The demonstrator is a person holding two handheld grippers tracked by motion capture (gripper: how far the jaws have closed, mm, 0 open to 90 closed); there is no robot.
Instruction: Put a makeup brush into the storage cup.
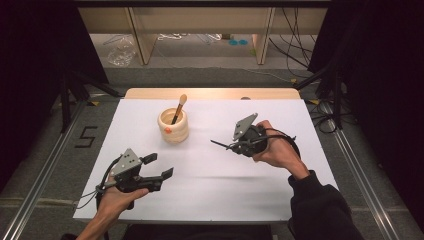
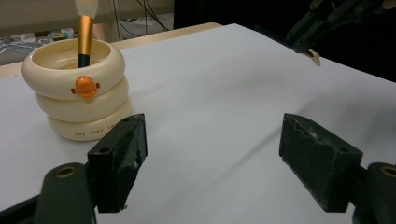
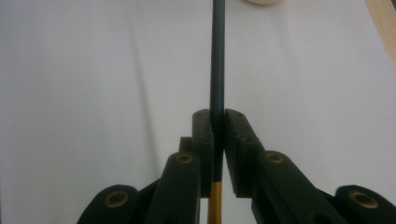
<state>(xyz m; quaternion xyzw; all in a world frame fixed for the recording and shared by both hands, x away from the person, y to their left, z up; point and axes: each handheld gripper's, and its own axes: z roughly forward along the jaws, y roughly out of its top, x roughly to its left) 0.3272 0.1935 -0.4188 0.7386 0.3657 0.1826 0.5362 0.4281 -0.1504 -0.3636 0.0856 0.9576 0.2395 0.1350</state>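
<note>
Slim dark-handled brush (image 3: 217, 56) clamped in my right gripper (image 1: 231, 146), jaws pinched tight on the shaft just above its gold ferrule (image 3: 215, 200); handle end points away from me, toward the cream holder (image 1: 173, 127), whose rim just shows at the far edge of the right gripper view. In the high view the brush sits right of centre over the white table sheet (image 1: 210, 175), off the surface, tip aimed left toward the holder. Holder stands far-left of centre, three stacked rings in shape, already carrying one brush (image 1: 178, 107) with gold ferrule and pale bristles up, leaning toward the far right. My left gripper (image 1: 160, 167) waits near-left, jaws spread wide, nothing between them. Step in hand, as I judge it: drop the held brush into the holder. To do it well, I would tip the handle end down before reaching the rim, come in over the open near side away from the leaning brush, and let go only once the shaft is well inside; the holder looks light enough to slide or tip if the rim is nudged, so the left gripper could steady it. Writing: small brown lettering on the bottom ring (image 2: 91, 134) reads "THE IVRY" then runs out of sight behind my jaw; orange duck-bill mark (image 2: 86, 87) on the top ring. A "5" (image 1: 86, 137) is taped on the floor, left of the table.
</note>
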